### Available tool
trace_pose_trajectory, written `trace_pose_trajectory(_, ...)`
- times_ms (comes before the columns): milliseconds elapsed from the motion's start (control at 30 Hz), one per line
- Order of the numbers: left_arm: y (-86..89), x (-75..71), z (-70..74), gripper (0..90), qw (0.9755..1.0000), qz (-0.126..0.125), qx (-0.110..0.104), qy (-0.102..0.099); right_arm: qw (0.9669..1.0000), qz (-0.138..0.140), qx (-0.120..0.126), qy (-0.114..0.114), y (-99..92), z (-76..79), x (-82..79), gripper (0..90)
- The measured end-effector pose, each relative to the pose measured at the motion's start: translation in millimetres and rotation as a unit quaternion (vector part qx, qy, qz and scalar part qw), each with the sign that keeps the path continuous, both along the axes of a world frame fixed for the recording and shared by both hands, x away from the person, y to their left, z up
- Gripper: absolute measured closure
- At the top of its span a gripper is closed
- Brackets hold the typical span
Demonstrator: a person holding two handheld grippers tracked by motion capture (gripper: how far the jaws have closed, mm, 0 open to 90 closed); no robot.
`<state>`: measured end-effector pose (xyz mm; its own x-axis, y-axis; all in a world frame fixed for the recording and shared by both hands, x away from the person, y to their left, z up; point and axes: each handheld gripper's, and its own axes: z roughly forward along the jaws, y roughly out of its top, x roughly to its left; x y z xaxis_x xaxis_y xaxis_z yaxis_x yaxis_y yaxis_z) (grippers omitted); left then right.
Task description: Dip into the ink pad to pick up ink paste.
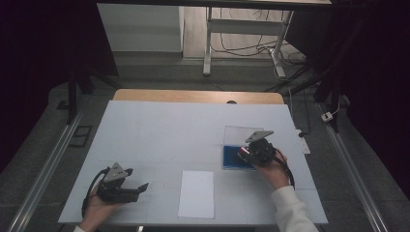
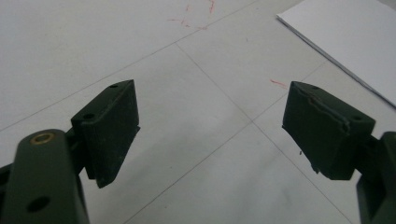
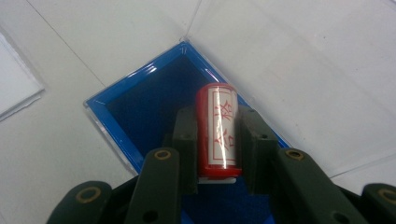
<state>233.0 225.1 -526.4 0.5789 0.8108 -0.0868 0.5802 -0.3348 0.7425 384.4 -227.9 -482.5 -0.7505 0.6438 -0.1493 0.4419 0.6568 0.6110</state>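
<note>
Right now the right gripper [image 3: 219, 140] pinches a red cylindrical stamp [image 3: 218, 128] over the blue ink-pad case [image 3: 140, 100]; lower left, the left gripper [image 2: 210, 135] rests with fingers [image 2: 109, 128] spread.

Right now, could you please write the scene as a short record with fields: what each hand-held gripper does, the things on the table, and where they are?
left hand-held gripper: open, holds nothing, low over the table near its left front
right hand-held gripper: shut on the red stamp
red stamp: cylinder with a white label and red characters, over the blue ink pad
blue ink pad: in a clear case, lid open
white paper: flat at the front middle
</note>
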Motion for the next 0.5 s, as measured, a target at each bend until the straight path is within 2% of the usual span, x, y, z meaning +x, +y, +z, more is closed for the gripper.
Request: trace_pose_trajectory(500,0.6,0.5,-0.6,19.0,1.0000,0.001,-0.003,0.001,1.0000,-0.001,0.007,-0.001,-1.0,-0.9,-0.2,71.1)
